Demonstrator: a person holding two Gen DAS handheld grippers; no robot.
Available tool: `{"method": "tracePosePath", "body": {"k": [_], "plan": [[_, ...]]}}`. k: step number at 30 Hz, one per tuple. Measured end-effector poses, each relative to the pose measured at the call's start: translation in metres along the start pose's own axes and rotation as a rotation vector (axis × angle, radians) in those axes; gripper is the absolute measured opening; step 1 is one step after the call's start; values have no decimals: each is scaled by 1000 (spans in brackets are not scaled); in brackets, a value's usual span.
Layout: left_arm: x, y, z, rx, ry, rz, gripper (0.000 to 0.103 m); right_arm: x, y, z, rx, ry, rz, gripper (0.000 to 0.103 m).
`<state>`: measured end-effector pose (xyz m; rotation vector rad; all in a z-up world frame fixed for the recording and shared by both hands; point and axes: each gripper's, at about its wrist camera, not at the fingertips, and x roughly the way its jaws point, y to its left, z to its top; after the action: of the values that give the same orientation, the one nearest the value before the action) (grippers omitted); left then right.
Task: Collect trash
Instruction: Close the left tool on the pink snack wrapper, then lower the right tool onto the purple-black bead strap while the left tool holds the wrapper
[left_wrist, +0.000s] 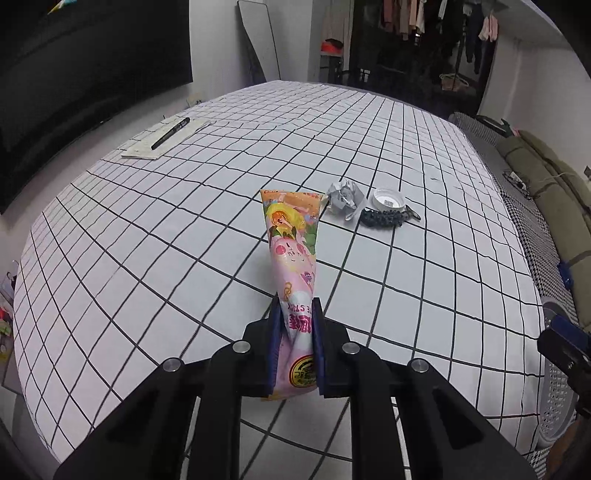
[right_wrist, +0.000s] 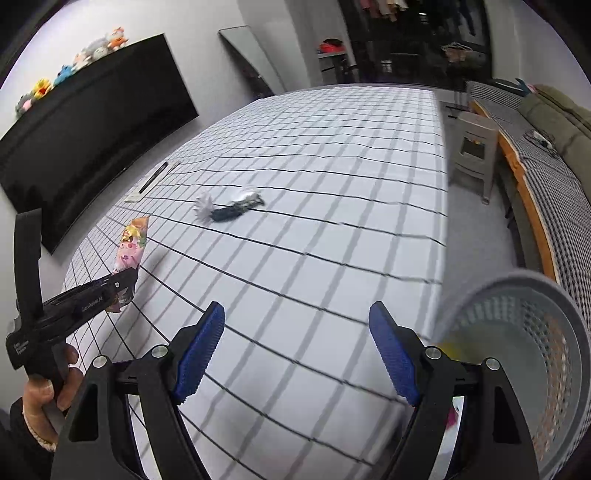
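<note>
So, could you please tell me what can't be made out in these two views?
- Basket contents: right wrist view, motion-blurred; the right finger covers part.
- Wrapper lower print: left wrist view, pinched between the left gripper's pads.
- Black beaded item beside the crumpled paper and white lid: too small to identify.
- Paper under the pen: writing too small.
- Right gripper: open, holding nothing.
</note>
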<state>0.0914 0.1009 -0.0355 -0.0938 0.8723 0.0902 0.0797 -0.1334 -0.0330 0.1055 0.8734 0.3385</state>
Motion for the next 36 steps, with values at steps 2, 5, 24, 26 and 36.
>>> {"method": "tracePosePath", "body": {"k": [2, 5, 24, 26, 36], "plan": [[1, 5, 4, 9, -12, -2, 16, 13, 13, 12, -28, 12, 7, 77], [3, 11, 10, 18, -32, 2, 16, 37, 33, 30, -89, 31, 5, 77], [19, 29, 19, -20, -78, -7, 16, 149, 63, 86, -139, 157, -47, 83], [20, 29, 18, -22, -76, -14, 16, 153, 64, 89, -134, 157, -43, 85], [18, 30, 17, -29, -75, -40, 16, 170, 74, 100, -158, 162, -50, 86]]}}
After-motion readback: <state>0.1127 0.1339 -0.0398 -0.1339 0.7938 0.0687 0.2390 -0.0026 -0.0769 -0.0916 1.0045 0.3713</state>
